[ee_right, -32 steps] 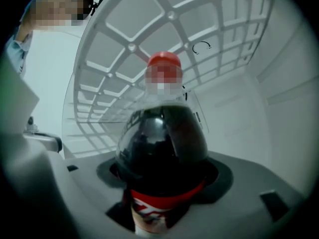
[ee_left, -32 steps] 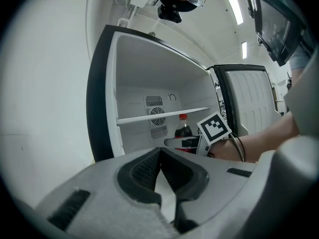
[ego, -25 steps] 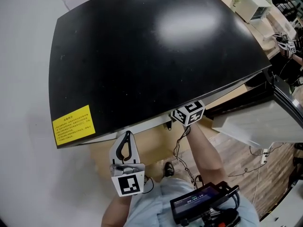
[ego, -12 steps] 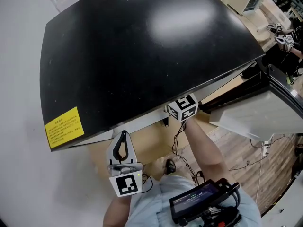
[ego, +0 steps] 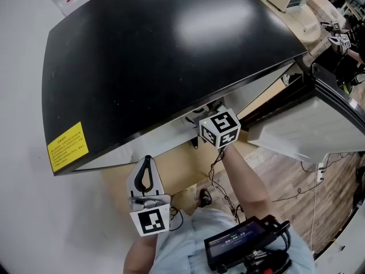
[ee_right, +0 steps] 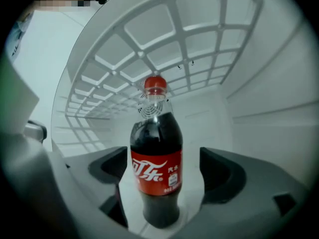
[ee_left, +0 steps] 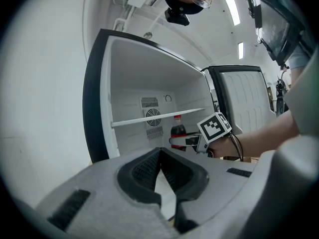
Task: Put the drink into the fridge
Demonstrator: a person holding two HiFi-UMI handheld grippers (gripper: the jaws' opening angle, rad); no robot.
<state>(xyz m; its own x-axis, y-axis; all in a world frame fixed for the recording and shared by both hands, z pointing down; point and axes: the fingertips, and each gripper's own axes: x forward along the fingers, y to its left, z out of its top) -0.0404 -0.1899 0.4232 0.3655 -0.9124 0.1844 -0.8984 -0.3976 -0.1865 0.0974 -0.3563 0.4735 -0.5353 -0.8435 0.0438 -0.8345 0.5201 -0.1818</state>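
A cola bottle with a red cap and red label stands upright on the fridge floor, under a wire shelf. My right gripper has a jaw on each side of it. The jaws are opening, with a clear gap at the right pad. From the left gripper view, the bottle and the right gripper are inside the open fridge. In the head view only the right gripper's marker cube shows, below the black fridge top. My left gripper hangs back near my body, shut and empty.
The fridge door stands open to the right; it shows as a white panel in the head view. A glass shelf crosses the fridge above the bottle. Cables lie on the wooden floor. A handheld screen sits at my waist.
The right gripper's marker cube now shows more fully below the fridge top's front edge. The left gripper has barely moved. The head view has shifted slightly.
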